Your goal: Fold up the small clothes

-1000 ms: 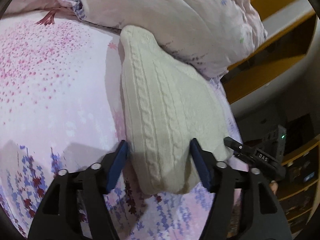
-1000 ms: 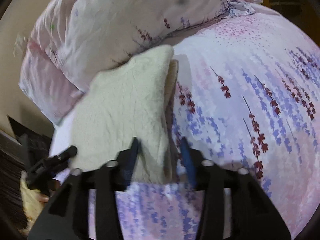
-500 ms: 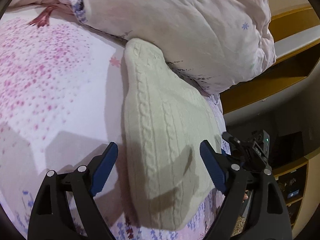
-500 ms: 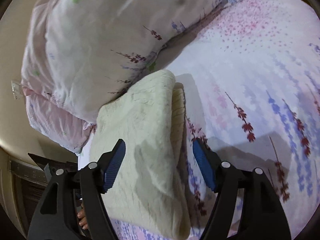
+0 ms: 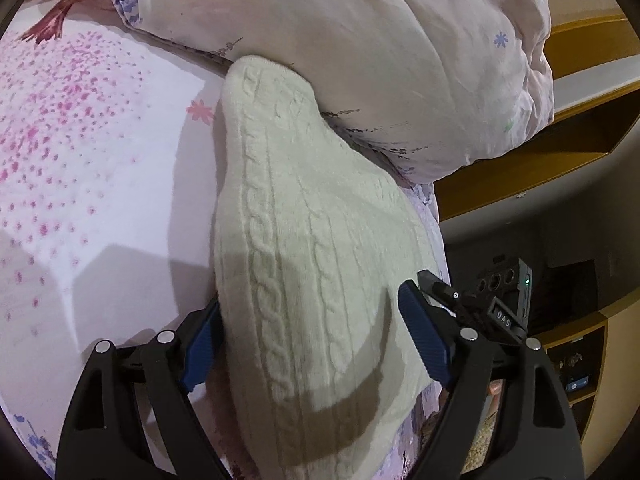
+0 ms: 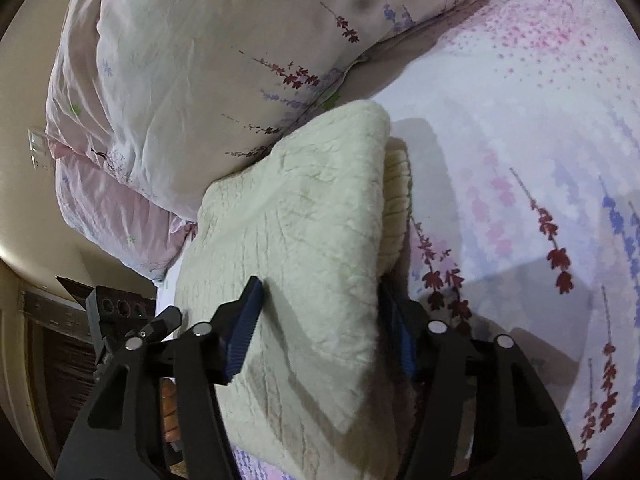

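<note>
A cream cable-knit garment (image 5: 304, 248) lies folded on the floral bedsheet (image 5: 88, 168), its far end against a pillow. My left gripper (image 5: 312, 332) is open, its blue-padded jaws straddling the garment's near end. In the right wrist view the same garment (image 6: 304, 232) shows its fleecy side with a ribbed edge at the right. My right gripper (image 6: 320, 320) is open, its jaws on either side of the fold. Whether the pads touch the cloth, I cannot tell. The right gripper's body (image 5: 492, 304) shows in the left wrist view.
A big pale pillow (image 5: 380, 48) with small flower prints lies behind the garment; it also shows in the right wrist view (image 6: 192, 64). The bed's edge runs beside the garment, with yellow wooden shelves (image 5: 560, 128) beyond it.
Both grippers opened wide from a narrower gap around the garment a second ago. Both views have closed in on the garment, which now lies flat between the jaws.
</note>
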`<state>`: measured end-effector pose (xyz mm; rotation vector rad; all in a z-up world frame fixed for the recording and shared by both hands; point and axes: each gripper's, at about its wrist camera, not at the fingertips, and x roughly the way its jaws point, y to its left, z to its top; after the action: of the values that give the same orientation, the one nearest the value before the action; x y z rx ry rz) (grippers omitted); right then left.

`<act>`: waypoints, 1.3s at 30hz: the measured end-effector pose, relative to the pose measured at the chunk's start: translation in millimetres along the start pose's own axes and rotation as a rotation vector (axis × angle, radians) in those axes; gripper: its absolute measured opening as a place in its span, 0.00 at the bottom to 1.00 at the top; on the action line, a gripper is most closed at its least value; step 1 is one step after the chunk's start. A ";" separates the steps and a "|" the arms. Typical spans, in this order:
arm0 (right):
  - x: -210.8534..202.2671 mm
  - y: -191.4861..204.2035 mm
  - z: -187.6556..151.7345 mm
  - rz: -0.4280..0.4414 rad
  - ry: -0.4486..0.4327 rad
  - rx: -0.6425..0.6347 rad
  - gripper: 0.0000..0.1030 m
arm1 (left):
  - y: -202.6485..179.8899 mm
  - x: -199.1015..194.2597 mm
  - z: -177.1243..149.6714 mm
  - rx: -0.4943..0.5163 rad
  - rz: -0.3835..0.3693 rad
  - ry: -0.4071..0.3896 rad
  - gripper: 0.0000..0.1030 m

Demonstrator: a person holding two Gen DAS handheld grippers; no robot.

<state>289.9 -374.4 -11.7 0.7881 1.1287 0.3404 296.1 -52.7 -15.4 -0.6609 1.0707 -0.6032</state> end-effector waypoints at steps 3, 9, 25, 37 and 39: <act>5.0 -3.9 -1.1 0.017 0.017 0.009 0.34 | -0.1 1.5 -0.7 0.000 0.002 -0.003 0.70; -6.2 11.4 -8.1 0.029 -0.039 -0.045 0.25 | -1.9 -3.7 -4.1 -0.003 -0.023 -0.022 0.43; 16.2 135.1 -63.8 0.120 -0.047 -0.303 0.24 | 0.6 -129.0 -18.0 0.121 0.052 -0.163 0.41; 89.8 128.3 -71.6 0.006 0.080 -0.201 0.44 | 84.3 -124.2 -10.5 -0.049 0.144 -0.146 0.55; 78.8 127.8 -64.4 -0.009 0.027 -0.200 0.46 | 80.2 -128.2 -11.4 -0.029 0.158 -0.152 0.59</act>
<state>282.2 -213.2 13.2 0.6036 1.1039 0.4495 249.5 91.1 -3.3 -0.6303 0.9799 -0.3952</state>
